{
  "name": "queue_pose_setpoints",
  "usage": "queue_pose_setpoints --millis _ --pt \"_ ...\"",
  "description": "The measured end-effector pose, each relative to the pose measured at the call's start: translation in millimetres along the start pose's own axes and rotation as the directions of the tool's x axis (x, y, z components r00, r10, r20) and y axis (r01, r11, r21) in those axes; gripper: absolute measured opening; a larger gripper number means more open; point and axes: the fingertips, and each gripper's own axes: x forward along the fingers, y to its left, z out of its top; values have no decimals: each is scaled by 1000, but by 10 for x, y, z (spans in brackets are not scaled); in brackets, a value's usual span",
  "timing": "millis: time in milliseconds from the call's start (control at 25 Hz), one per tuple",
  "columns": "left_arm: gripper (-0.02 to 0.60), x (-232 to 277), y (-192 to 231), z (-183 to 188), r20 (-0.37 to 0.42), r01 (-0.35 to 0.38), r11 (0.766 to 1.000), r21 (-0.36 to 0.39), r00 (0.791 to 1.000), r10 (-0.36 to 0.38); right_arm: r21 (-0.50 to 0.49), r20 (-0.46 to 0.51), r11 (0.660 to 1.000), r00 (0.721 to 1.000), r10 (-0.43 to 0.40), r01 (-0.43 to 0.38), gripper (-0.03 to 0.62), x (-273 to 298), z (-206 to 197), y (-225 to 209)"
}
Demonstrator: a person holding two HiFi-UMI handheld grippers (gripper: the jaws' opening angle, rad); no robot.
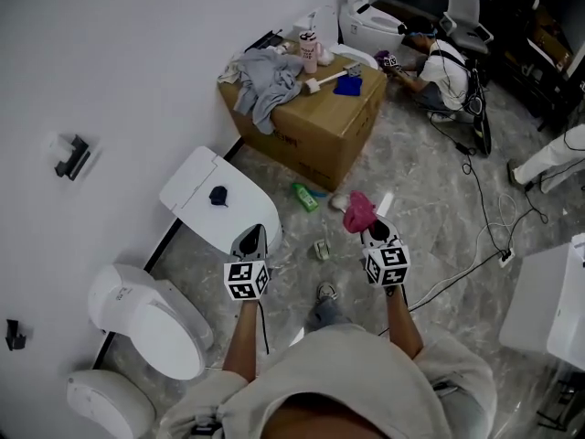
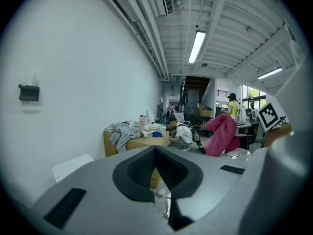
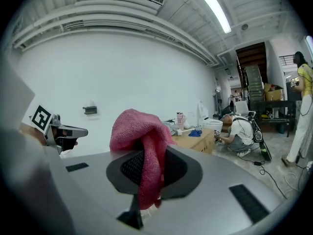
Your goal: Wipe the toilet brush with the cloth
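The right gripper [image 1: 377, 230] is closed on a crumpled pink terry cloth [image 1: 359, 210], which bunches above its jaws and hangs down between them. The left gripper [image 1: 249, 238] is just beside it on the left, its jaws pressed together with nothing between them. Both are held over the grey marbled floor [image 1: 430, 181], well apart from the white toilet brush [image 1: 322, 80]. The brush lies on top of the brown cardboard box [image 1: 315, 131] at the far side, between a rumpled grey garment [image 1: 270, 82] and a small blue cloth [image 1: 347, 86]. A white toilet lid [image 1: 196, 195] lies on the floor to the left.
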Motion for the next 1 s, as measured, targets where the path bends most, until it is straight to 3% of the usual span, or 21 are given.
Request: queue_pose_setpoints --millis 400,1000 --pt "18 -861 -79 36 53 -2 1000 -16 999 3 -38 15 999 1000 -6 7 63 -757 -102 500" --pt "18 -1369 -275 26 107 7 1000 4 994 -7 -98 82 995 997 -14 22 63 -1209 95 794"
